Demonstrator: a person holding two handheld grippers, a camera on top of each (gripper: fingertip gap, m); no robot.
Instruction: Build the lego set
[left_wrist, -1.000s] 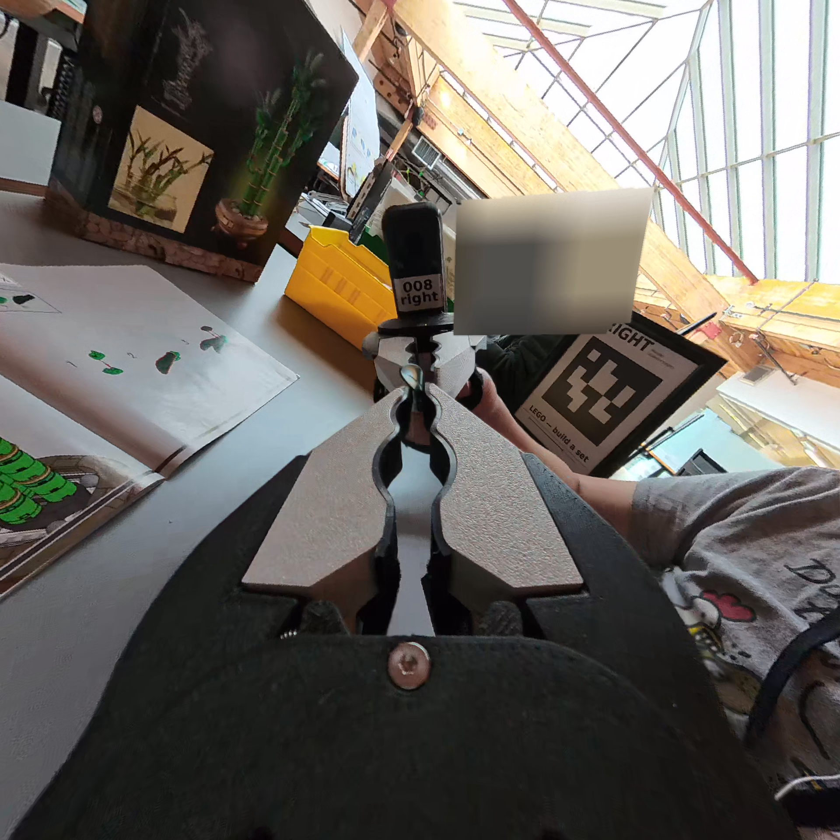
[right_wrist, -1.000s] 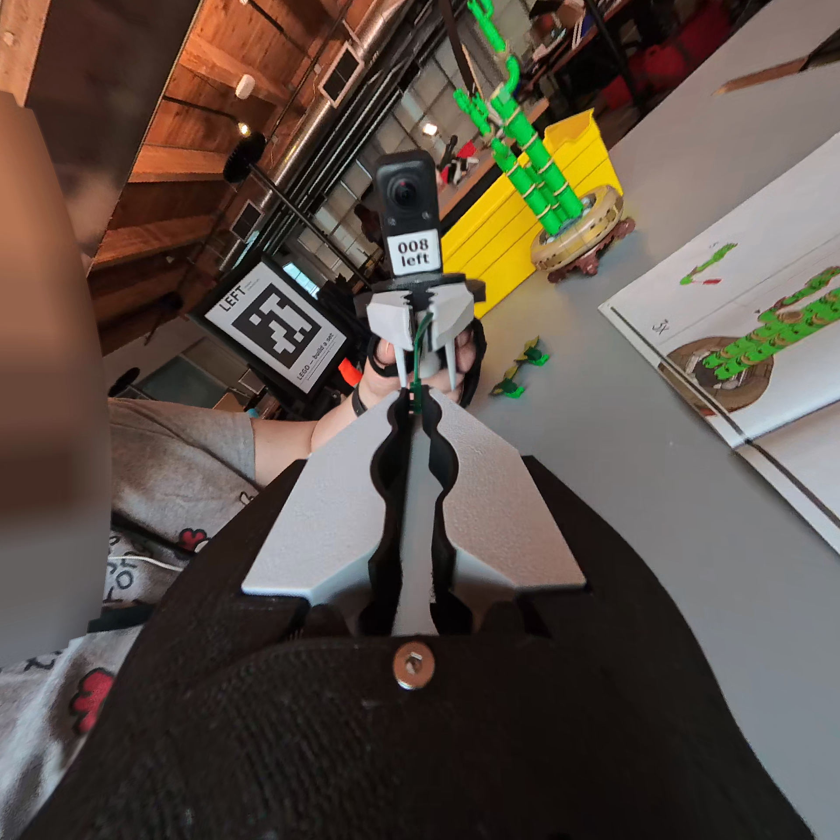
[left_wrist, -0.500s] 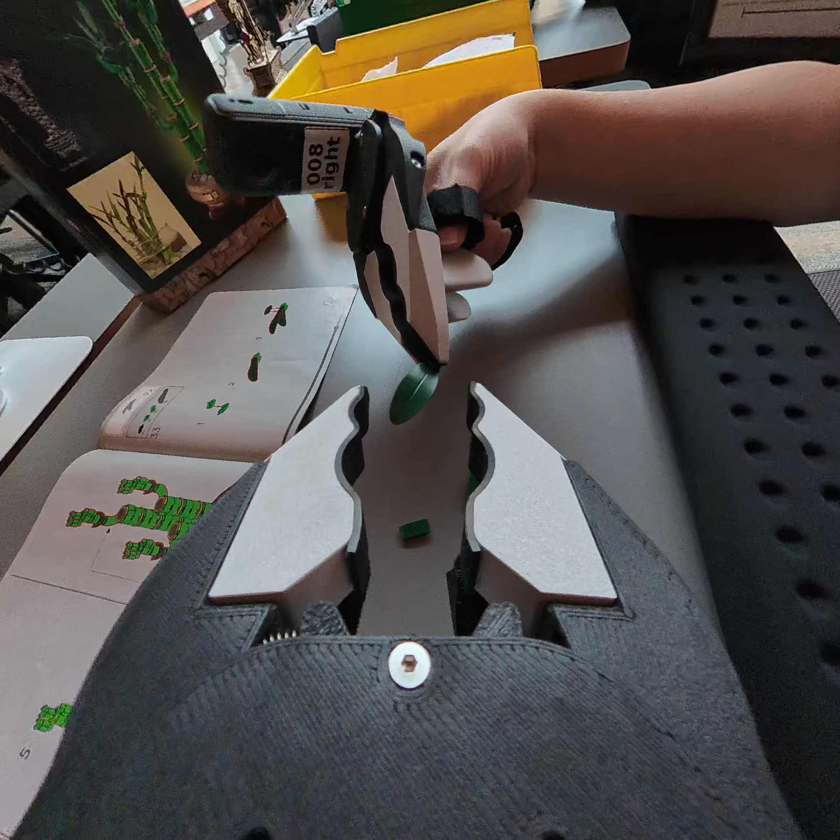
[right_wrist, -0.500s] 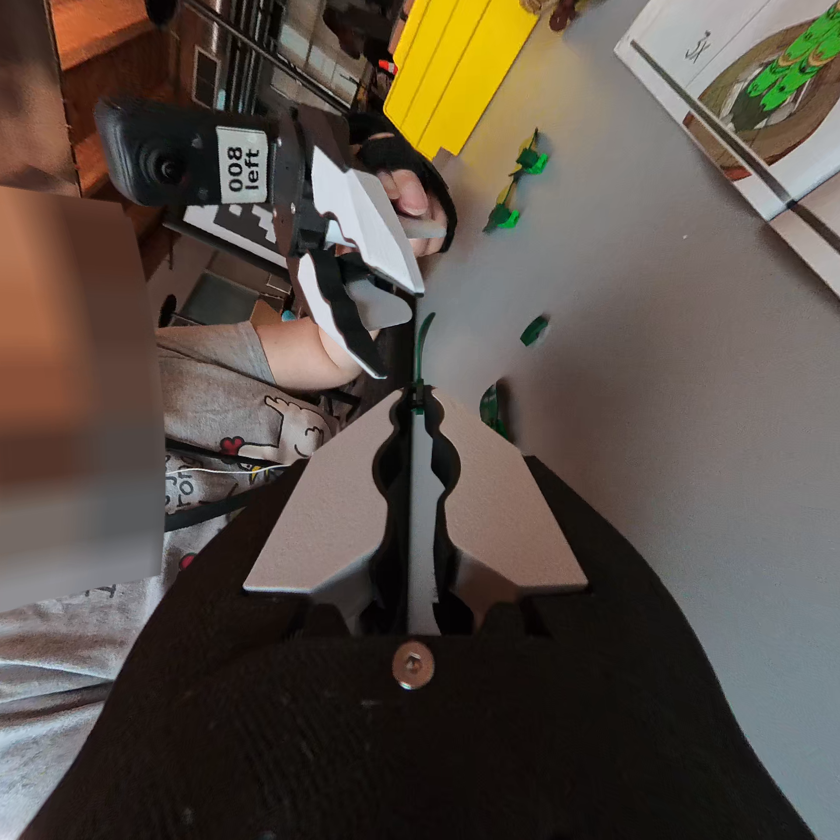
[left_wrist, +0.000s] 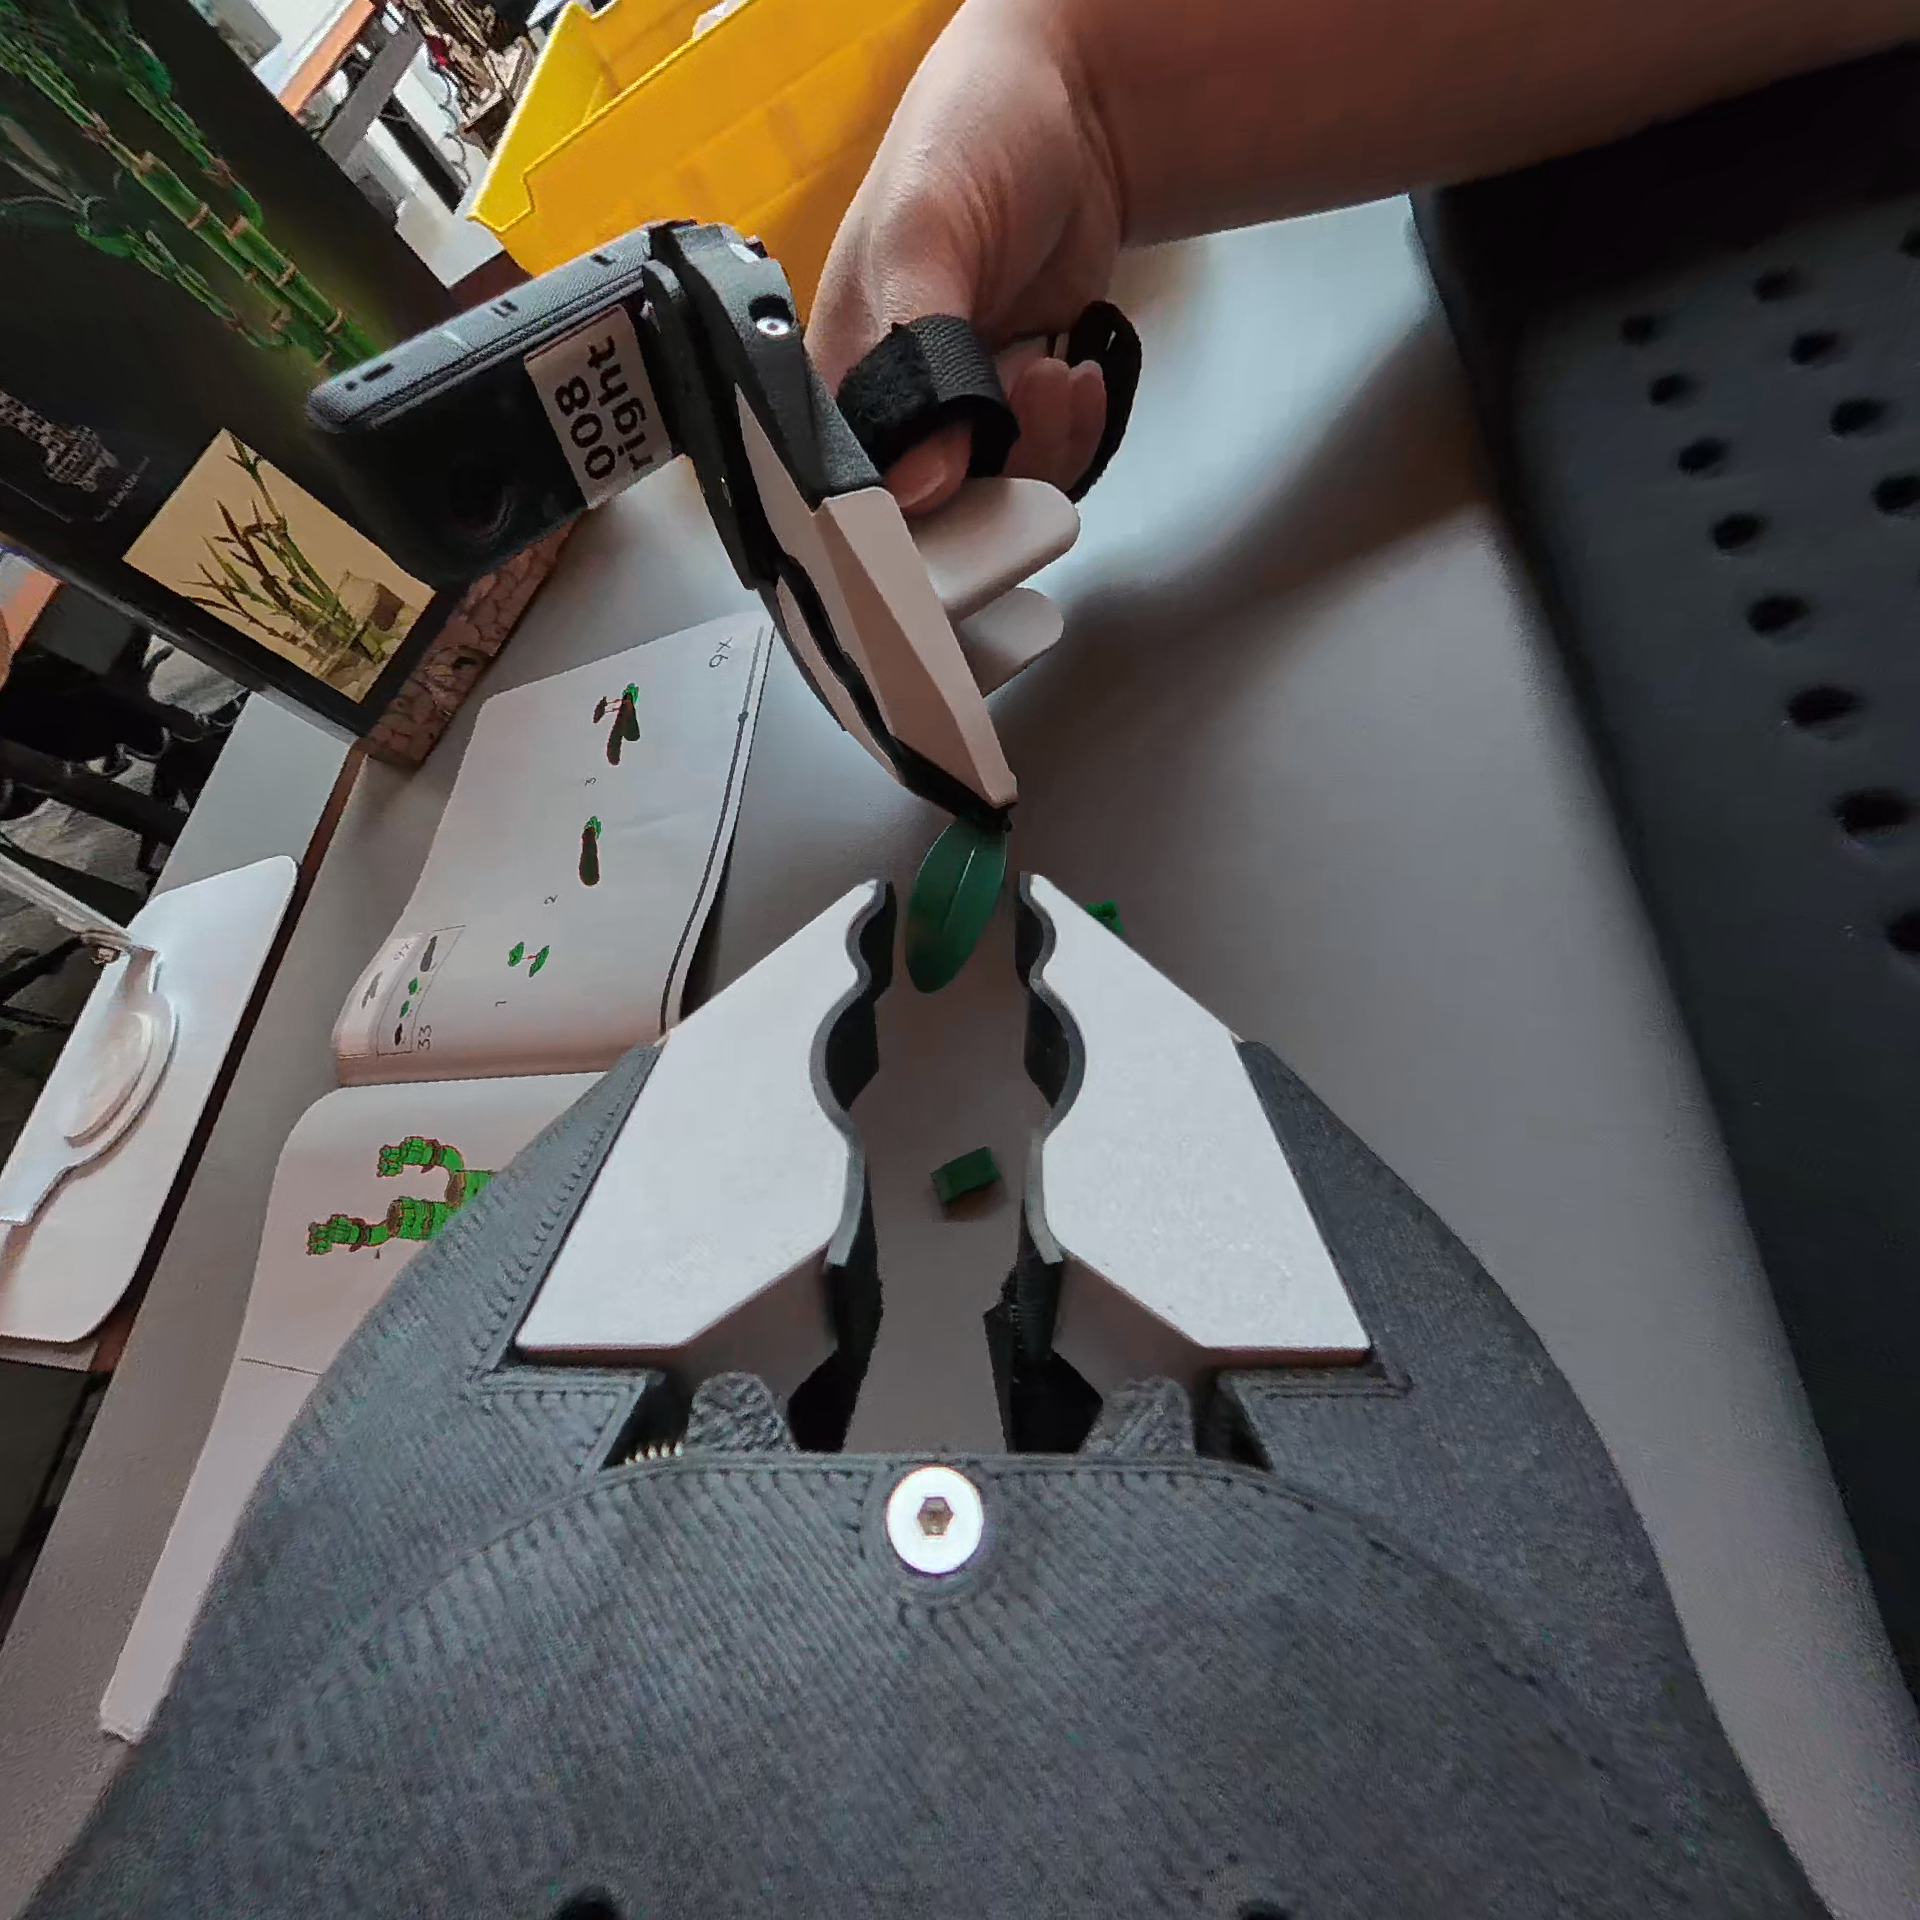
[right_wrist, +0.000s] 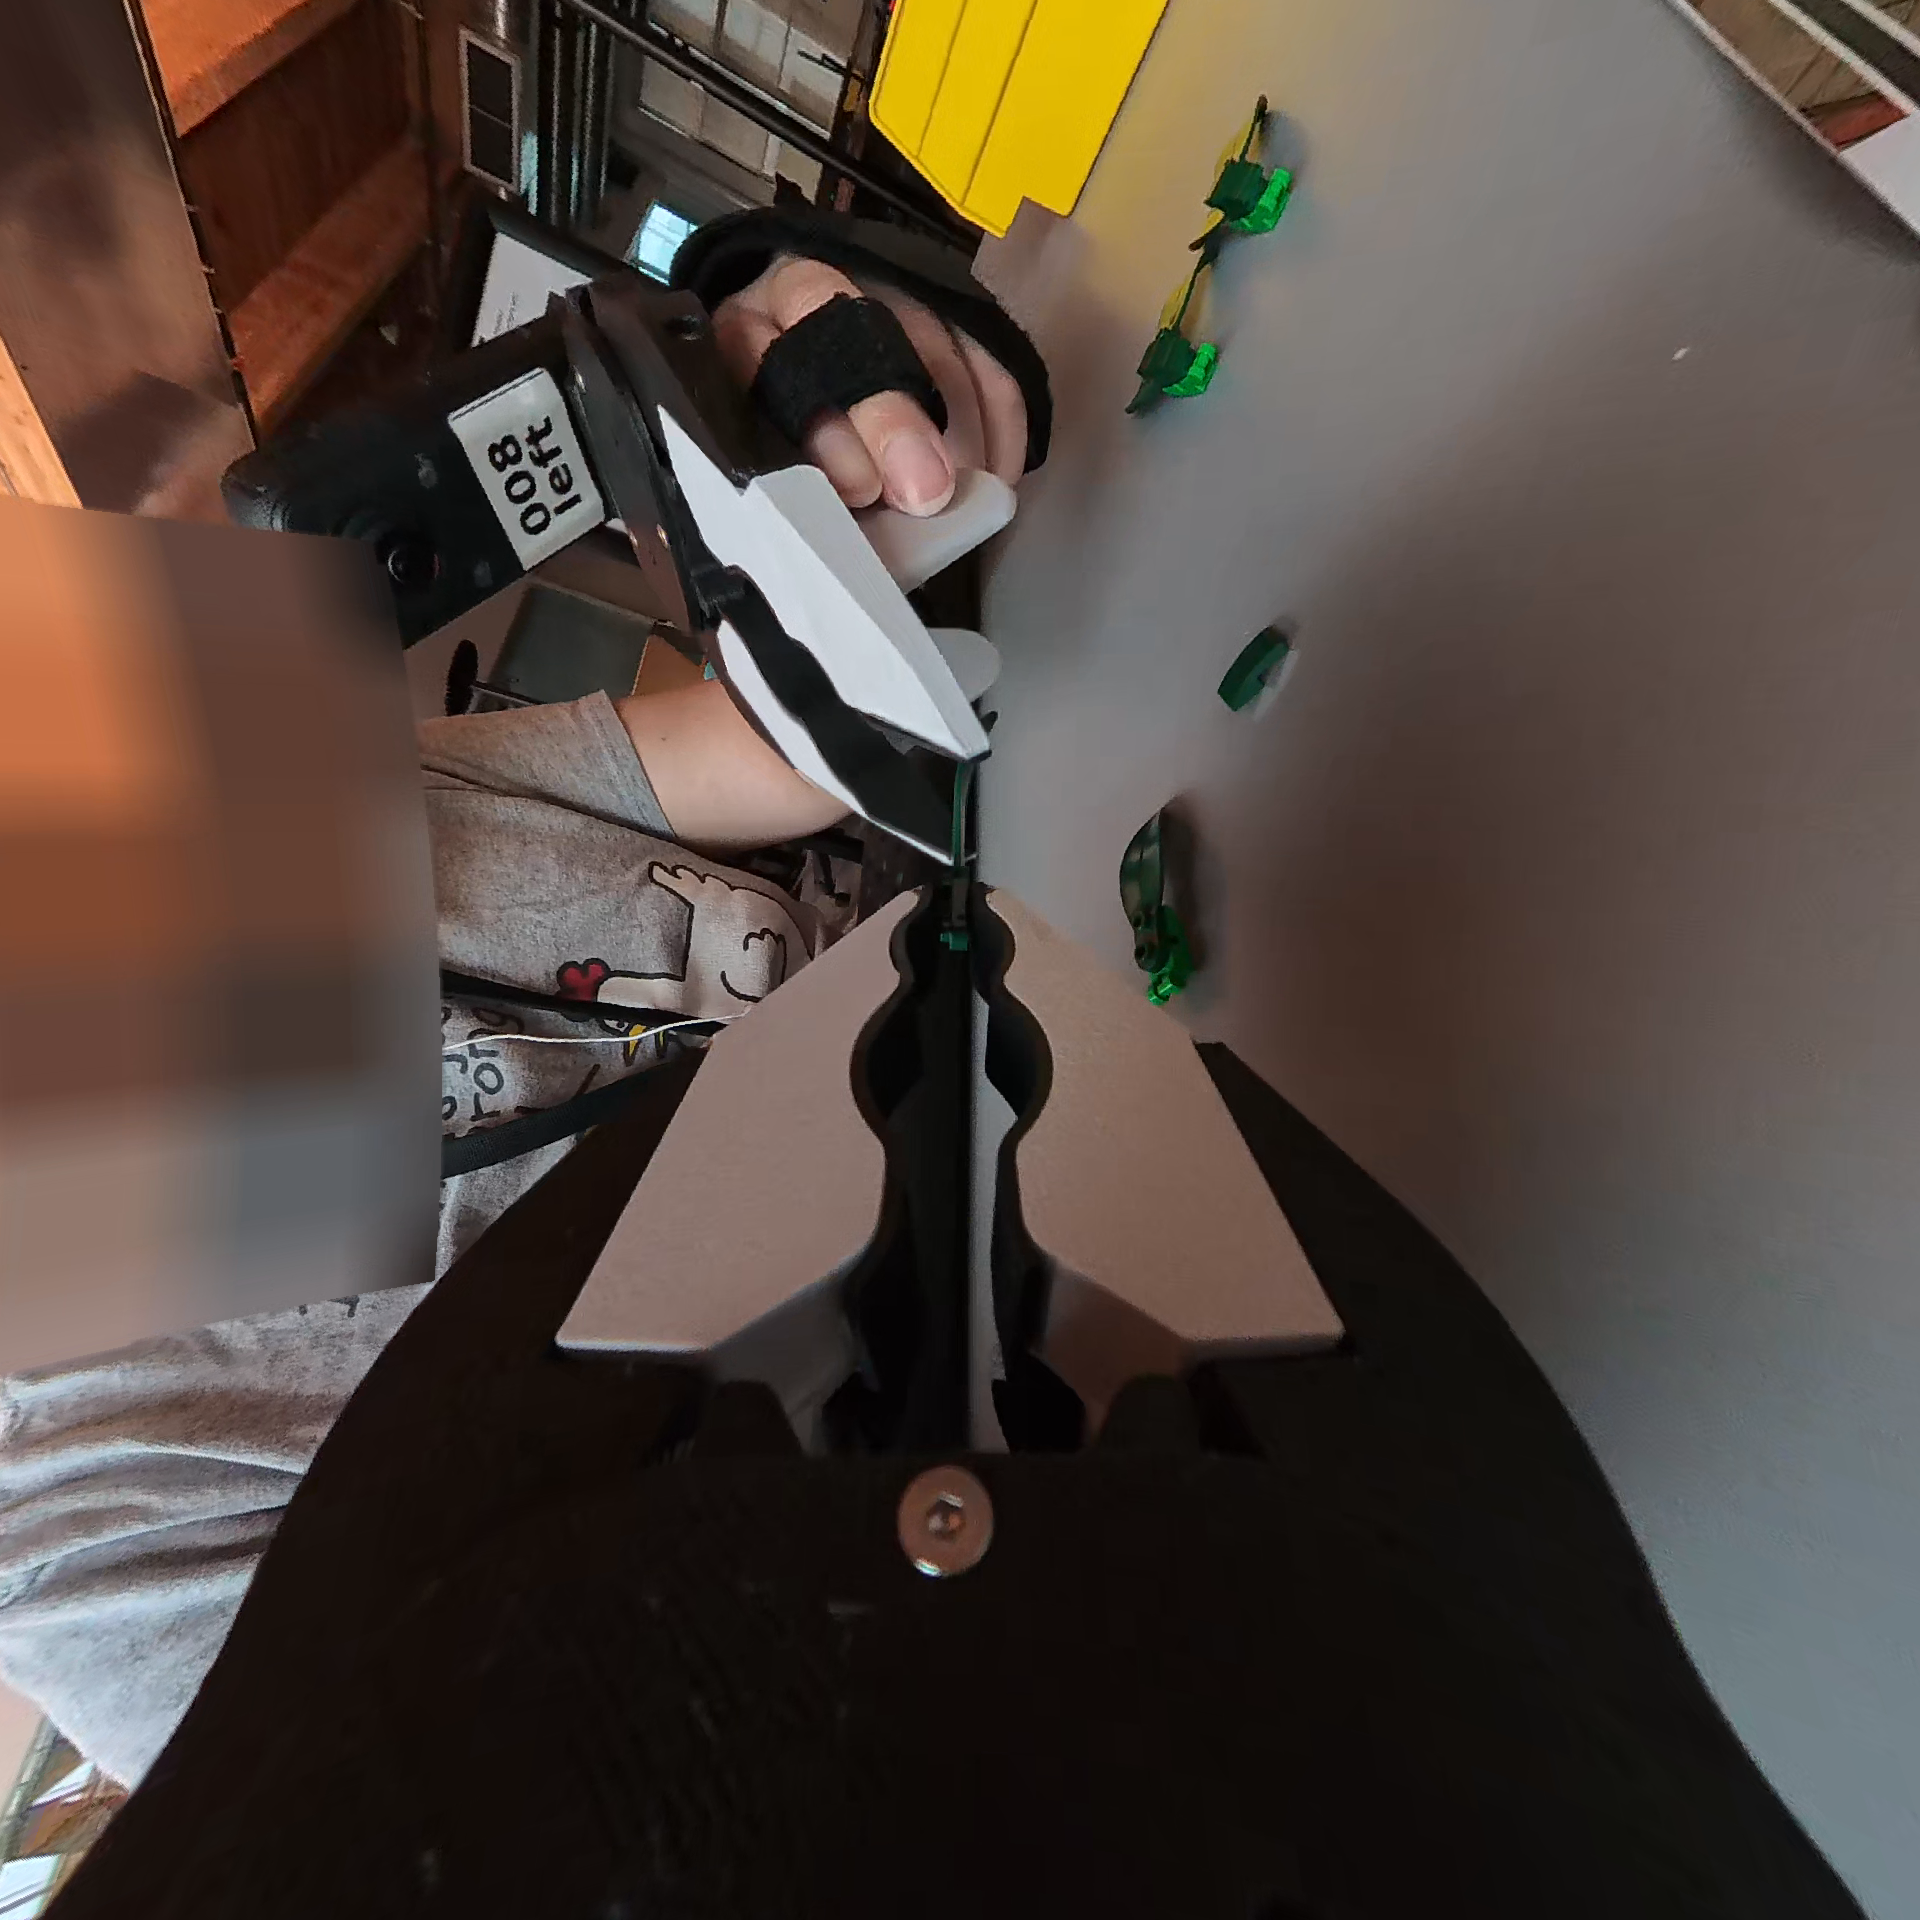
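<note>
My right gripper is shut on the stem end of a dark green lego leaf. In the left wrist view the right gripper points down at the grey table and the leaf hangs from its tips. My left gripper is open, its two fingertips on either side of the leaf without pinching it. In the right wrist view the leaf shows edge-on, between the tips of the left gripper. A small dark green brick lies on the table between my left fingers.
The open instruction booklet, the set's box and a yellow bin lie to the left and behind. A black perforated mat is on the right. Several green leaf pieces and a loose brick lie on the table. My two grippers' fingertips are within a few centimetres of each other. The small dark green brick is about 8 cm from both grippers' fingertips. My right wrist view looks at it from another angle.
Both grippers came down from mid-air toward the table. The left gripper let go of the leaf and opened wide, then narrowed partway around it. The right kept hold of the leaf.
</note>
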